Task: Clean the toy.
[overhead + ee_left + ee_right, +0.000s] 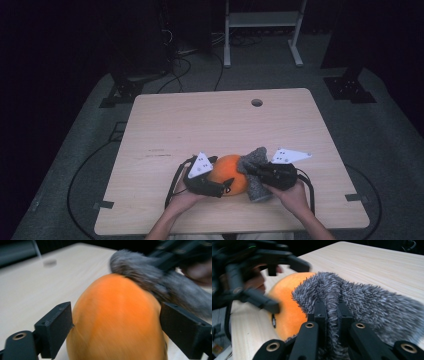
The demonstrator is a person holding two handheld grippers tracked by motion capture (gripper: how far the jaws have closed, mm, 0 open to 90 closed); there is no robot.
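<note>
While my right gripper [329, 312] pinches grey fuzzy cloth [372, 307] at orange ball's [117, 320] 3 o'clock, left gripper [116, 327] straddles ball, spread; advise wiping slow, bracing ball.

Two black claws, left claw [226, 186], right claw [250, 171], grey three-cornered plates, trailing black cables

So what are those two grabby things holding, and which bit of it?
The right gripper pinches the grey fuzzy cloth at a bunched fold. The left gripper's jaws flank the orange ball, seemingly loose.
</note>
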